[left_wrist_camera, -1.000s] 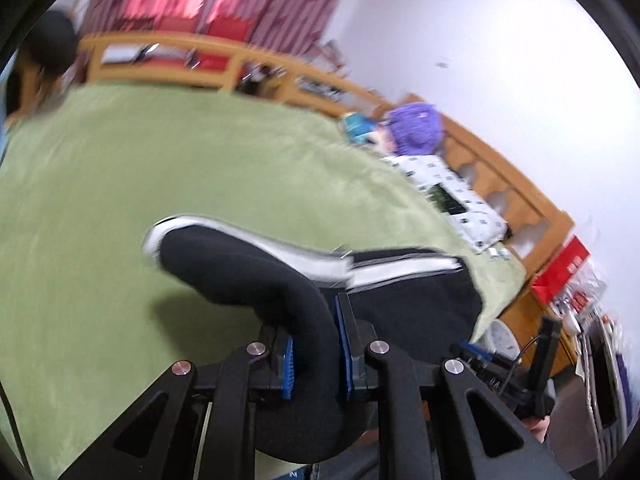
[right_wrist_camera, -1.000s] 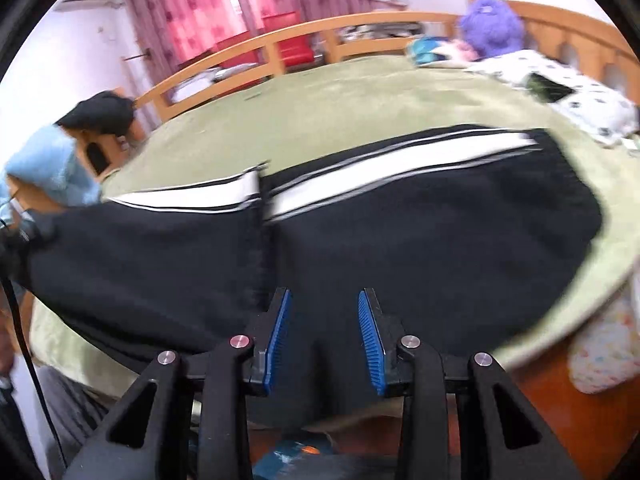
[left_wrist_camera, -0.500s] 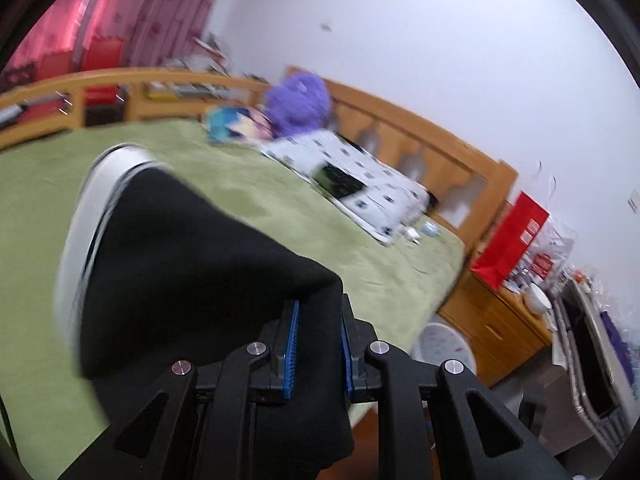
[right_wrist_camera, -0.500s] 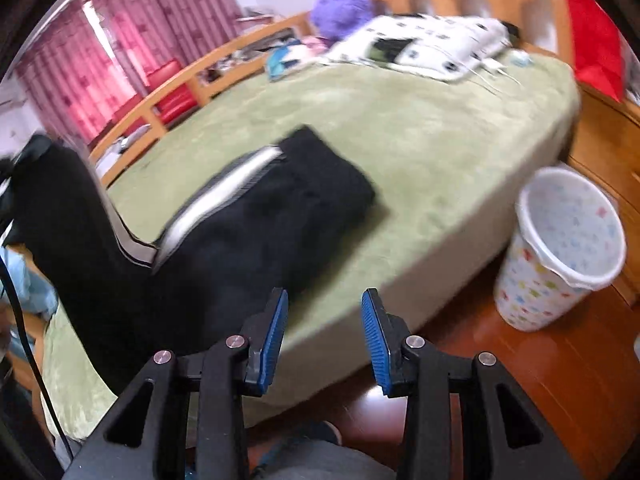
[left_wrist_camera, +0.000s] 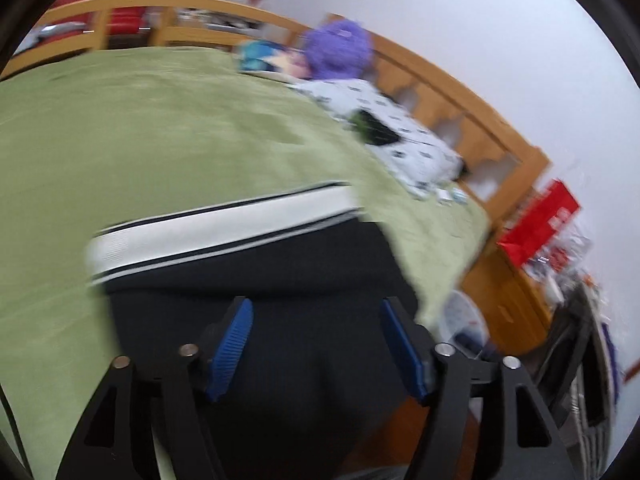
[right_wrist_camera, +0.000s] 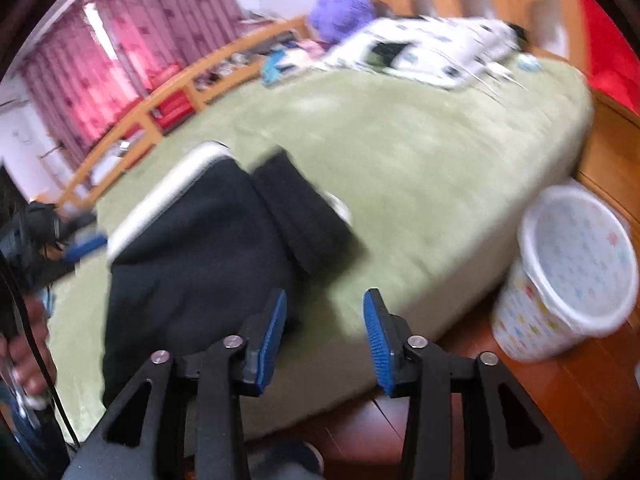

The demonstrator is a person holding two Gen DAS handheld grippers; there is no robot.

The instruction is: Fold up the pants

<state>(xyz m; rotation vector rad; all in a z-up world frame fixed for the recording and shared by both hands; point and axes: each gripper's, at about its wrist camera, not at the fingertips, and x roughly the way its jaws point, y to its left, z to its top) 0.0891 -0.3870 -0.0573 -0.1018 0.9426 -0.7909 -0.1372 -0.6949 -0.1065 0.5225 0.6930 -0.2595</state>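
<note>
Pants, black with a white side stripe, lie folded over on the green bed cover, near its front edge, likely to stay within easy reach. Above them the left gripper has just been opening and its jaws stand wide, pads clear of the cloth. Further right, the right gripper has also been opening, empty, over the bed's edge. Beyond it a patterned bin crowds the floor; the far bed stays open.
</note>
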